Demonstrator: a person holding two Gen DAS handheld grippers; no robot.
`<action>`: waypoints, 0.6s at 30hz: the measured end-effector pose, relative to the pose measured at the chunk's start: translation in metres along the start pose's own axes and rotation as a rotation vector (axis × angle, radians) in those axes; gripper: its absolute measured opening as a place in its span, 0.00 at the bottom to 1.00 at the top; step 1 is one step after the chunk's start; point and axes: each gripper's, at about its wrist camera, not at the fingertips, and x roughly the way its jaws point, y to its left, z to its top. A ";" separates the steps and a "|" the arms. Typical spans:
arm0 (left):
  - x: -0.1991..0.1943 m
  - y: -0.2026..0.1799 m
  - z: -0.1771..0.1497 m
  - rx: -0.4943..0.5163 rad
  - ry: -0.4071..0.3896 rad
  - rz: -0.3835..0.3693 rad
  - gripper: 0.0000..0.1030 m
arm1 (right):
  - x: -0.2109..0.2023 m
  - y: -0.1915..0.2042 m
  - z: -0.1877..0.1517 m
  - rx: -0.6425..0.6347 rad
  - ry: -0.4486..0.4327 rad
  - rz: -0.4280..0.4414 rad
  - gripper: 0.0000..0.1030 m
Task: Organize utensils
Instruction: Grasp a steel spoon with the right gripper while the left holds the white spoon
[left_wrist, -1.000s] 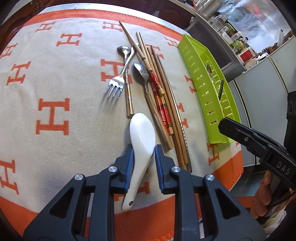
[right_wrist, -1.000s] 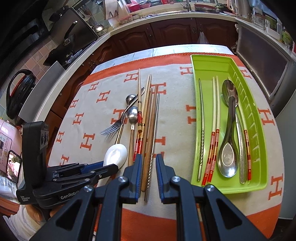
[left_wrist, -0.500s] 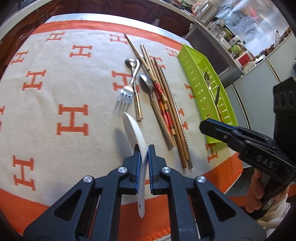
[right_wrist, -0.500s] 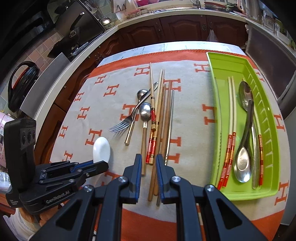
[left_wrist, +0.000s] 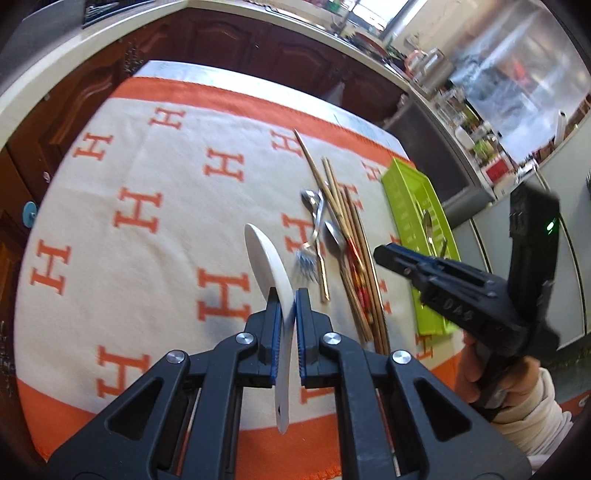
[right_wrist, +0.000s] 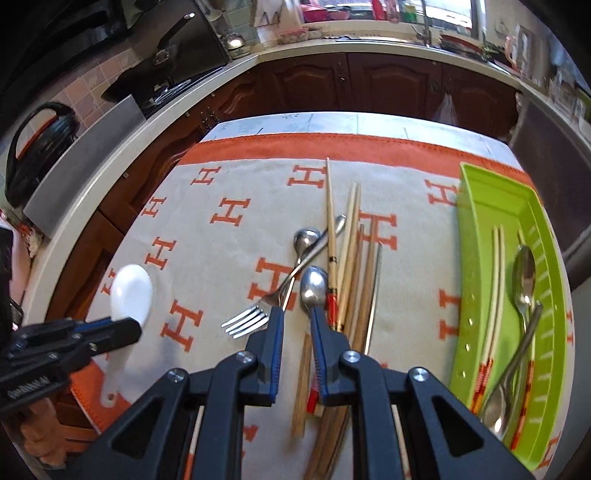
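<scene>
My left gripper is shut on a white ceramic spoon and holds it edge-up above the cloth; it also shows in the right wrist view. My right gripper is open a little and empty, low over the loose pile: a fork, metal spoons and several chopsticks. The green tray at the right holds chopsticks and metal spoons.
An orange and cream cloth with H marks covers the table. Kitchen counter and dark cabinets stand behind. A stove top and black pan sit at the far left.
My left gripper closed on the white spoon and lifted it off the cloth, turning it on edge. My right gripper moved forward and down over the utensil pile.
</scene>
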 end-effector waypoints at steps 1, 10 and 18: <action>-0.001 0.003 0.002 -0.007 -0.003 -0.003 0.05 | 0.004 0.002 0.001 -0.015 0.000 -0.007 0.14; 0.013 0.022 0.007 -0.060 0.021 -0.019 0.05 | 0.038 0.017 0.006 -0.130 0.037 -0.138 0.15; 0.023 0.032 0.006 -0.089 0.038 -0.036 0.05 | 0.053 0.024 0.005 -0.201 0.043 -0.247 0.17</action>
